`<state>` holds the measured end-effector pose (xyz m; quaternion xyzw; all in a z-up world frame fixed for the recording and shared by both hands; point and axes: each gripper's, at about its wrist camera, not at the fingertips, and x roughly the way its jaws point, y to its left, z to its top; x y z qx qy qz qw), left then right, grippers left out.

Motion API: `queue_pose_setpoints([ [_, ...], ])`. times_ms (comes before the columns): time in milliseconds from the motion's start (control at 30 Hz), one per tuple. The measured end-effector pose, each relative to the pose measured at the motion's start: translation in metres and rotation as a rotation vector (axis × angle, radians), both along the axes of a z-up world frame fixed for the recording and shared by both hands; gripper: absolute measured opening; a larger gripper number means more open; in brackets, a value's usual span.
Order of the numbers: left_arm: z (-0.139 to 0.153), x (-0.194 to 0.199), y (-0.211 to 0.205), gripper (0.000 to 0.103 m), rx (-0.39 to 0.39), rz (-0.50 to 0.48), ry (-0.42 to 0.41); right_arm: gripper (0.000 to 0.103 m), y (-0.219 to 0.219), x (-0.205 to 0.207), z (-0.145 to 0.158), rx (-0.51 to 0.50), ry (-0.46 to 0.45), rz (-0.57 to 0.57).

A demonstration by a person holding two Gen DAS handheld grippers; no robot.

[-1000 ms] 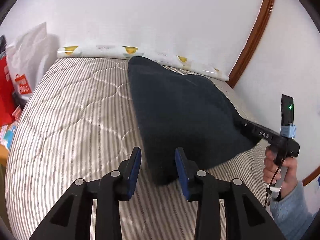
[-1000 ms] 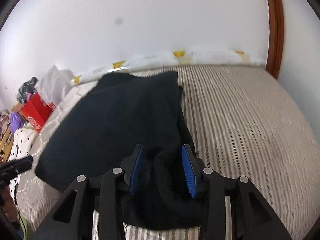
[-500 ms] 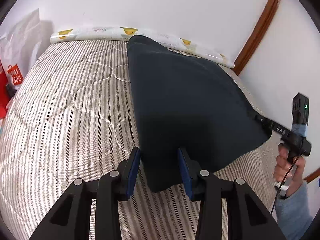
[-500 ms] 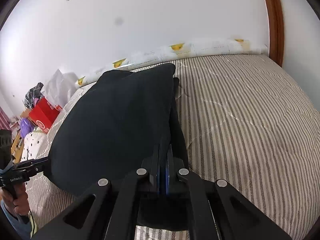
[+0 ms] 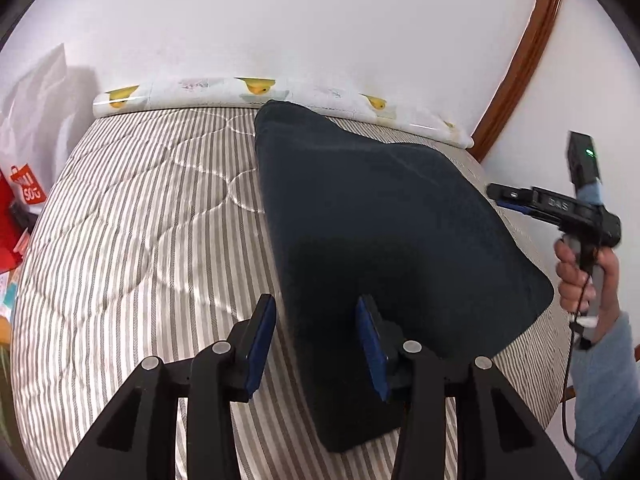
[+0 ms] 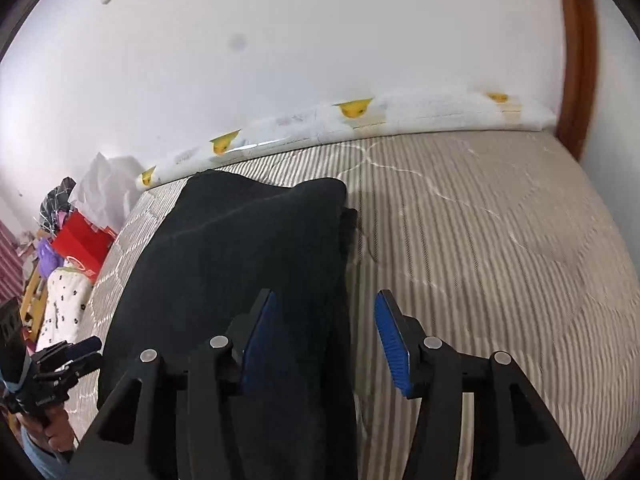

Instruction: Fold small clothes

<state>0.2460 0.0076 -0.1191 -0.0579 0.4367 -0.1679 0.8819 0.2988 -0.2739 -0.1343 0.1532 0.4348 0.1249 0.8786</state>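
Observation:
A dark navy garment [image 5: 380, 232] lies folded flat on the striped mattress [image 5: 140, 240]; it also shows in the right wrist view [image 6: 248, 264]. My left gripper [image 5: 316, 340] is open, its jaws straddling the garment's near left corner without closing. My right gripper [image 6: 324, 336] is open over the garment's right edge, its left pad above the cloth and its right pad over bare mattress [image 6: 500, 240]. In the left wrist view the right gripper [image 5: 516, 196] is lifted off the cloth beside the garment's right edge. In the right wrist view the left gripper [image 6: 76, 354] is at the lower left.
A white rolled cover with yellow prints [image 5: 280, 92] lines the far mattress edge against the wall. A brown door frame [image 5: 520, 52] stands at the far right. Red bags and clutter [image 6: 80, 244] sit beyond the left side of the bed.
My right gripper was shut on the garment's edge half a second ago and has now opened and let go. My left gripper has stayed open at the near corner.

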Motion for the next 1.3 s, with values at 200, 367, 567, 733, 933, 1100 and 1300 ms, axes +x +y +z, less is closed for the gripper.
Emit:
queue_pose_setpoints([
  [200,-0.007,0.017,-0.002,0.045,-0.002,-0.031,0.009,0.019,0.013,0.031,-0.019,0.032,0.061,0.079],
  [367,-0.01,0.024,-0.005,0.048,0.013,-0.05,0.018,0.003,-0.001,0.023,0.005,0.048,-0.084,0.113],
  [567,-0.004,0.028,-0.009,0.048,0.024,-0.062,0.01,0.003,-0.005,0.038,-0.016,0.017,0.003,0.115],
  [733,-0.003,0.032,-0.004,0.048,0.028,-0.055,0.007,0.013,-0.015,0.043,-0.004,0.024,-0.01,0.061],
  [933,-0.003,0.051,0.001,0.048,0.022,0.012,0.002,0.045,-0.008,0.078,-0.012,0.042,0.027,0.044],
  [1100,-0.01,0.073,0.003,0.049,0.015,0.029,0.023,0.045,0.007,0.108,-0.026,0.065,0.061,0.052],
  [1300,-0.016,0.078,0.0,0.05,0.027,0.024,0.019,0.009,0.012,0.103,-0.008,0.067,-0.169,0.103],
])
